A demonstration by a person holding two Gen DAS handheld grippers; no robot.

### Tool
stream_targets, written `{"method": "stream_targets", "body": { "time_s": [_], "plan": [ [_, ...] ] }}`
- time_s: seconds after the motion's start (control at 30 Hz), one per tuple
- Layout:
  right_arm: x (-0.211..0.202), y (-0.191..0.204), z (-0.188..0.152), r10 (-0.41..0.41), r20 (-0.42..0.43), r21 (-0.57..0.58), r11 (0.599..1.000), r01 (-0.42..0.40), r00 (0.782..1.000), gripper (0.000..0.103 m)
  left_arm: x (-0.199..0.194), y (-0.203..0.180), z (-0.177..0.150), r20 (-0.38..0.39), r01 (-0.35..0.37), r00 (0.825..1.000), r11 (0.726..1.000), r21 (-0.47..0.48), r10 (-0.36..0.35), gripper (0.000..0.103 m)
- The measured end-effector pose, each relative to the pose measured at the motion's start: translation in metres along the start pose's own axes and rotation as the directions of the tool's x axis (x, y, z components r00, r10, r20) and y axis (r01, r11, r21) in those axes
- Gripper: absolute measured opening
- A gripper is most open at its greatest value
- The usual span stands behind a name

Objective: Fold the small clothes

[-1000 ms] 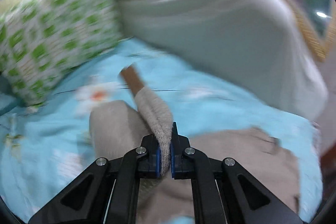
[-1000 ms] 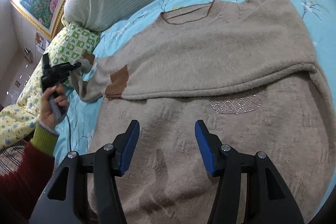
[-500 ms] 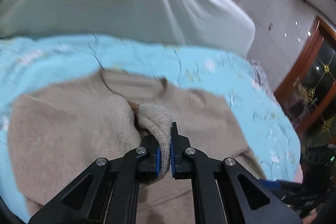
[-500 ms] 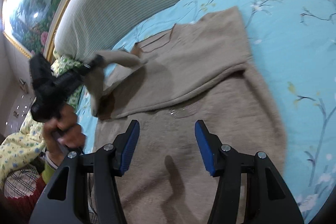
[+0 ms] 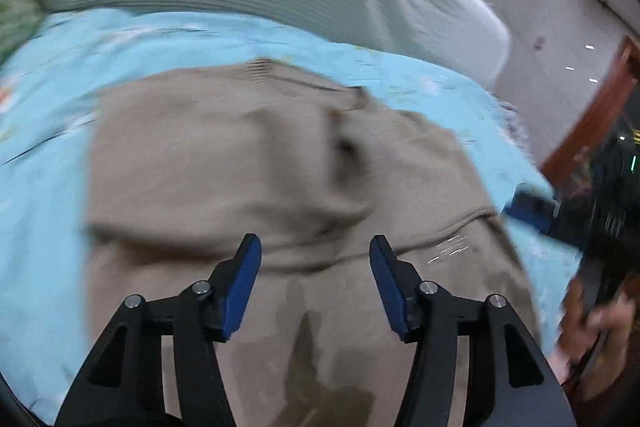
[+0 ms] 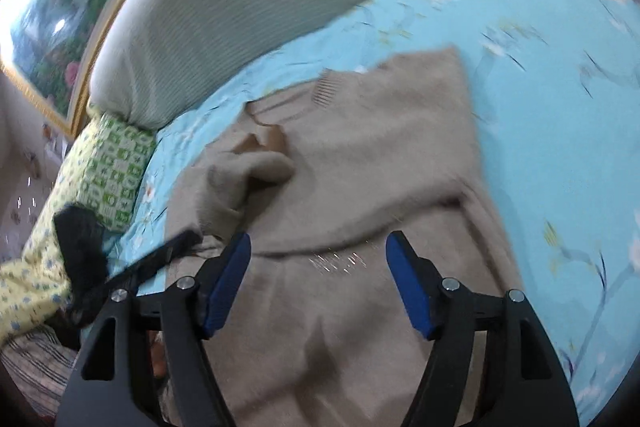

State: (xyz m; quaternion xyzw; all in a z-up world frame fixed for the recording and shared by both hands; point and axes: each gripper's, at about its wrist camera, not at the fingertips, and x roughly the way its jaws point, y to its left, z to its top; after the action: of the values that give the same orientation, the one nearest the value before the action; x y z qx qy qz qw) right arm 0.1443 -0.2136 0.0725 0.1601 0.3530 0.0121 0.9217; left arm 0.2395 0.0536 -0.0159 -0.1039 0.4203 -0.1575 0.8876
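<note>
Right wrist view: beige sweater (image 6: 360, 155) lies flat on the blue floral bed (image 6: 560, 75), both sleeves apparently folded across the chest, though blur makes that uncertain. Left gripper (image 5: 316, 279) and right gripper (image 6: 318, 273) both have jaws opening, nothing between them. Risk: the left sleeve (image 6: 248, 175) lies bunched near the collar, so a bottom-up fold could trap that lump.

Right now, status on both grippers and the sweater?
Left gripper and right gripper opening, nothing between jaws. Beige sweater on bed, both sleeves folded in. Nothing in the way.
</note>
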Motion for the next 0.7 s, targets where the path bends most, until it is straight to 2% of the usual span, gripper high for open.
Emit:
{"method": "stream_targets", "body": {
  "time_s": [0.03, 0.1, 0.2, 0.27, 0.33, 0.4, 0.47, 0.5, 0.6, 0.7],
  "plan": [
    [0.008, 0.014, 0.007, 0.011, -0.013, -0.038, 0.999, -0.012, 1.0, 0.071, -0.008, 0.011, -0.004, 0.003, -0.028, 1.0, 1.0, -0.007, 0.028, 0.057],
    [0.021, 0.036, 0.019, 0.01, -0.022, -0.083, 0.996, -0.012, 1.0, 0.071, -0.022, 0.039, -0.008, 0.011, -0.129, 0.992, 0.991, -0.031, 0.129, 0.057],
    [0.049, 0.079, 0.045, -0.015, -0.026, -0.199, 0.98, 0.01, 1.0, 0.072, -0.02, 0.08, -0.004, -0.016, -0.19, 0.982, 0.979, -0.07, 0.19, 0.057],
    [0.078, 0.11, 0.062, -0.094, -0.007, -0.315, 0.945, 0.087, 0.996, 0.073, -0.008, 0.097, 0.003, -0.047, -0.203, 0.979, 0.976, -0.082, 0.199, 0.057],
    [0.118, 0.127, 0.078, -0.185, -0.051, -0.387, 0.909, 0.151, 0.981, 0.073, 0.007, 0.113, 0.008, -0.09, -0.218, 0.974, 0.971, -0.094, 0.21, 0.057],
    [0.156, 0.123, 0.088, -0.277, -0.119, -0.404, 0.891, 0.209, 0.953, 0.071, 0.025, 0.121, 0.009, -0.136, -0.226, 0.967, 0.971, -0.078, 0.214, 0.057],
    [0.174, 0.11, 0.084, -0.308, -0.186, -0.402, 0.89, 0.214, 0.933, 0.067, 0.029, 0.118, 0.009, -0.124, -0.239, 0.965, 0.97, -0.034, 0.233, 0.057],
    [0.183, 0.101, 0.08, -0.302, -0.237, -0.375, 0.905, 0.199, 0.923, 0.065, 0.031, 0.117, 0.01, -0.129, -0.248, 0.961, 0.969, -0.018, 0.244, 0.058],
    [0.186, 0.09, 0.071, -0.256, -0.288, -0.302, 0.939, 0.166, 0.923, 0.065, 0.039, 0.115, 0.017, -0.141, -0.275, 0.951, 0.961, 0.011, 0.274, 0.058],
    [0.173, 0.102, 0.068, -0.266, -0.218, -0.334, 0.924, 0.184, 0.939, 0.065, 0.039, 0.12, 0.019, -0.125, -0.258, 0.959, 0.966, -0.023, 0.254, 0.058]
  ]
}}
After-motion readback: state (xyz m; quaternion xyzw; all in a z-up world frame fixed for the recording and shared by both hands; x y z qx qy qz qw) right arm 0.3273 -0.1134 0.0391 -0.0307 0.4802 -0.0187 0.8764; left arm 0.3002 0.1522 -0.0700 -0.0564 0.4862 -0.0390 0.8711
